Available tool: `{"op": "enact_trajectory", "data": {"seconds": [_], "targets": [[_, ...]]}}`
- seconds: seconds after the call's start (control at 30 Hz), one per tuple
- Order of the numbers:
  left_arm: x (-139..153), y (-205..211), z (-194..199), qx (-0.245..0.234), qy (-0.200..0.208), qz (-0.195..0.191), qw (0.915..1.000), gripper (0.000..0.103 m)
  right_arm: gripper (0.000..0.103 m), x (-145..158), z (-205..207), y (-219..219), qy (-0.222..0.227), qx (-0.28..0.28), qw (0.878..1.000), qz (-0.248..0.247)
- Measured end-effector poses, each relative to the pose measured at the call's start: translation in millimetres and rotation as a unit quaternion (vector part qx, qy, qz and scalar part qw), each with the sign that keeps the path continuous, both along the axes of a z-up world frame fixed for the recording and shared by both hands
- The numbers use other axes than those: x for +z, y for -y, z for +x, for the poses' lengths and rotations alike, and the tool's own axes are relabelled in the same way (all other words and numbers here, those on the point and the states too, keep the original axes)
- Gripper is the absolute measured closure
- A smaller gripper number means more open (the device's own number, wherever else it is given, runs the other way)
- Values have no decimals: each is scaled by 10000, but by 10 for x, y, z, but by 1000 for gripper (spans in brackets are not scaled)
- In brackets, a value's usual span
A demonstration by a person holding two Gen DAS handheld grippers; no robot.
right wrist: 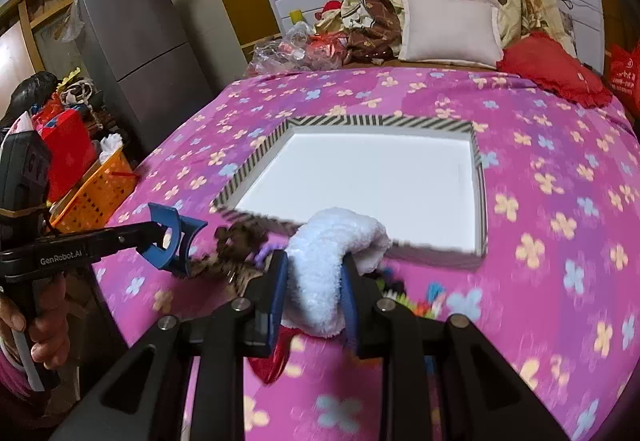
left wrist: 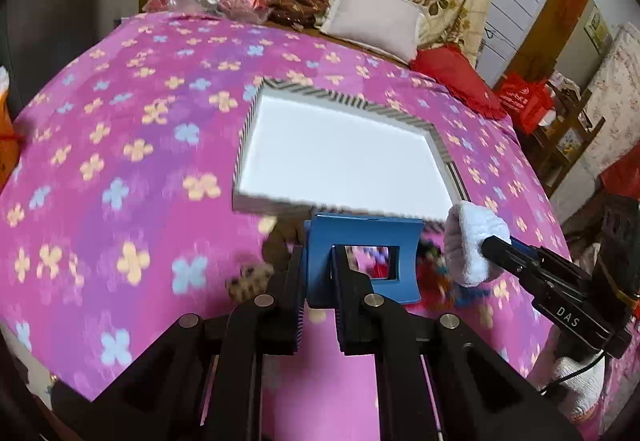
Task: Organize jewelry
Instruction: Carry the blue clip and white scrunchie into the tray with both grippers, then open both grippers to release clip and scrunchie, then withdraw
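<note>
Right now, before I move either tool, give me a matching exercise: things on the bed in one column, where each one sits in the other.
Things:
1. blue rectangular hair clip
2. white fluffy fabric piece
3. white tray with striped rim
4. red cushion with frilled edge

Places:
A. far end of the bed, beside the grey pillow
B. gripped in the right tool
C. flat on the pink flowered blanket, nothing in it
D. gripped in the left tool

Pairs: 1-D, 2-B, 3-C, 4-A
</note>
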State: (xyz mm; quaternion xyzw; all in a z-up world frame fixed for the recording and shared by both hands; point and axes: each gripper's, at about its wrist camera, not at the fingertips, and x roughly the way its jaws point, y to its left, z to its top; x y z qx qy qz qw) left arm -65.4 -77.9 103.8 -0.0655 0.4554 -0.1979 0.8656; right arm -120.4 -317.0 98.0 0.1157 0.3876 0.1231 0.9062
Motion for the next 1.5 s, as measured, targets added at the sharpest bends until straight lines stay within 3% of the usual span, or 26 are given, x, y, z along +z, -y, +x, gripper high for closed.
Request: {"op": "enact_trajectory", "data": {"seconds": [0.47,0.7,0.9,1.03,1.17,1.3,1.5], "targets": [[-181,44,1321,625,-219,82,9978,95,77,-85,1282,-189,-169,187,9994,234],[-441,182,1932,615,-492,276,9965,95,77,-397,2120,-357,-570,439,9974,-8],[-634,241,2264,651,-635,326,9953,95,77,-623,2552,-380,-799,526,9954,-101],[-690,305,2353,650,-638,436,9949,95,76,-726,2721,-371,-857,493,9951,-7],[-727,322,2401,624,-622,455,9951,95,68,-828,2789,-389,-1010,545,9934,39],[-755,304,2441,613,-705,316,9951,94,51,-803,2740,-288,-1021,437,9937,126],[-696,235,2408,574,-790,-28,9952,81,48,-626,2606,-77,-928,301,9948,289]]}}
